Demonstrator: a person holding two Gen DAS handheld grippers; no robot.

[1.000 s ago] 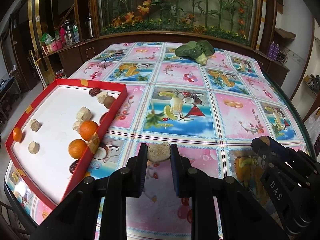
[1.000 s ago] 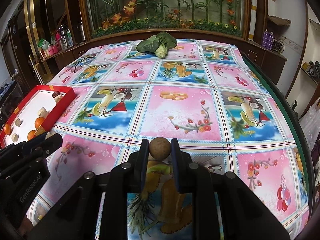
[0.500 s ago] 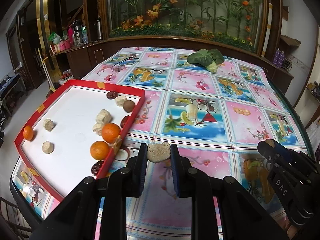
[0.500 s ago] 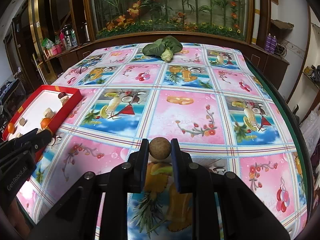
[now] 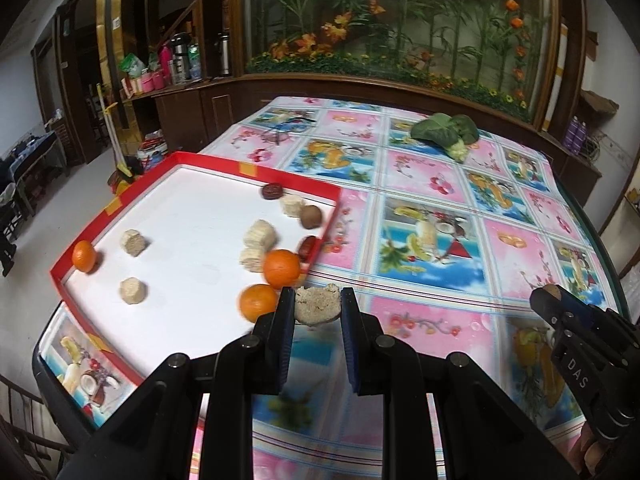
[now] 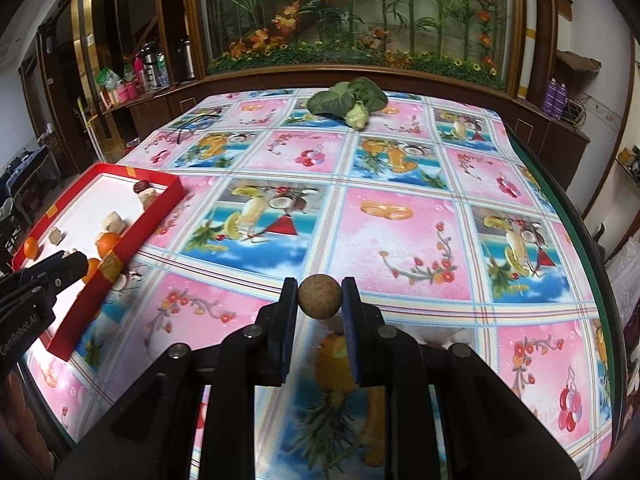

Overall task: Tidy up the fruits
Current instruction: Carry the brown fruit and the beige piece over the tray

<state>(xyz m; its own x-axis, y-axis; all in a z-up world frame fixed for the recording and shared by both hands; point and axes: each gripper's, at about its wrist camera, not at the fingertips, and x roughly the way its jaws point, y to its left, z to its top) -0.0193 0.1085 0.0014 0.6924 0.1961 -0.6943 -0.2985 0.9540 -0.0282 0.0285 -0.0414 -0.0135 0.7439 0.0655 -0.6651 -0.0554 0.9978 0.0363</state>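
My left gripper (image 5: 317, 307) is shut on a rough beige chunk (image 5: 317, 305), held just off the near right rim of the red tray (image 5: 256, 171). Inside the white-bottomed tray lie oranges (image 5: 281, 267), several beige chunks (image 5: 260, 235), a brown round fruit (image 5: 311, 216) and dark red dates (image 5: 271, 191). My right gripper (image 6: 320, 301) is shut on a small round brown fruit (image 6: 320, 296), above the flowered tablecloth (image 6: 400, 220). In the right wrist view the tray (image 6: 156, 204) sits at the left, with the left gripper (image 6: 68, 266) over its near end. The right gripper (image 5: 550, 300) shows at the right edge of the left wrist view.
A leafy green vegetable (image 5: 446, 132) lies at the far side of the table, also visible as the vegetable (image 6: 352, 100) in the right wrist view. A wooden cabinet with a plant display (image 6: 352, 20) stands behind the table. The table's green edge (image 6: 576, 232) runs down the right.
The left gripper has carried the beige chunk leftward toward the tray, which now fills more of its view. The right gripper with the brown fruit has drifted slightly the same way.
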